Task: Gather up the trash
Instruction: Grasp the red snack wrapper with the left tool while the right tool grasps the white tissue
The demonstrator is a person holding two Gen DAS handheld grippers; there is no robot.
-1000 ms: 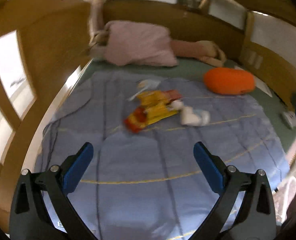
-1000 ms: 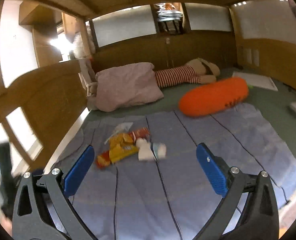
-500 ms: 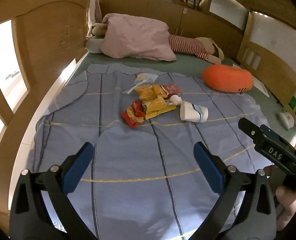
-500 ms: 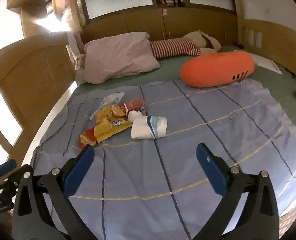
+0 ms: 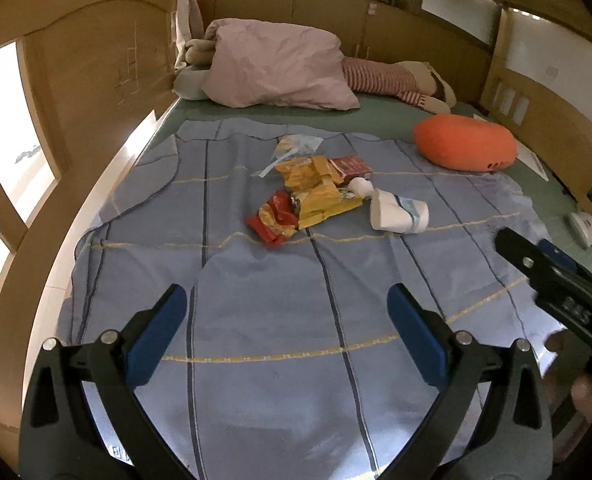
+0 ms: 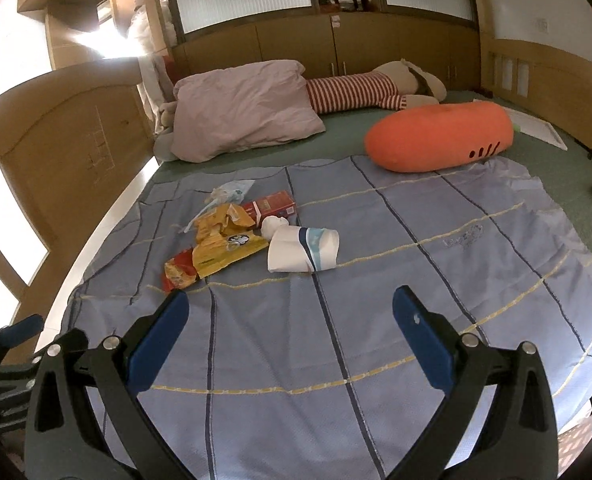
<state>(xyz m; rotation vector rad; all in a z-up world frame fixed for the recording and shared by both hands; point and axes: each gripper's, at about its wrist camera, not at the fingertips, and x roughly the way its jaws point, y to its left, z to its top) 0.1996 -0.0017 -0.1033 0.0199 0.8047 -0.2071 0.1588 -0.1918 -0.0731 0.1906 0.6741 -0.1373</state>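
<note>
Progress: while both tools hang wide and empty over the bed, nothing gathered yet; whole litter pile untouched, every piece still to collect, no bin or bag in view.
Left gripper [image 5: 284,312]: black frame, blue pads, jaws spread wide, nothing between them; low over the near end of the blanket.
Right gripper [image 6: 292,312]: same black frame and blue pads, likewise spread wide and empty; seen at the right edge of the left wrist view, beside its twin.
Blue quilted blanket [image 5: 256,360]: directly under and ahead of both tools; soft cloth, dark and yellow stitched lines, a few shallow wrinkles.
White paper cup with blue stripe [image 6: 301,250]: ahead of the right gripper, slightly left of its centre; lying on its side, thin wall partly flattened, likely to crush under a hard pinch.
Yellow foil snack wrappers [image 5: 319,196]: ahead of the left gripper, just left of the cup; crinkled, glossy, overlapping.
Red crumpled wrapper [image 5: 274,220]: nearest piece to the left gripper; creased foil.
Small red cardboard box [image 6: 274,205]: behind the yellow wrappers; flat, stiff edges.
Clear plastic bag [image 5: 296,146]: farthest piece of the pile; thin, limp.
Small white crumpled wad [image 6: 274,224]: touching the cup's far end.
Orange carrot-shaped plush cushion [image 6: 439,138]: far ahead and right; not trash, by judgement.
Pink pillow [image 5: 276,70]: farthest ahead, at the head of the bed.
</note>
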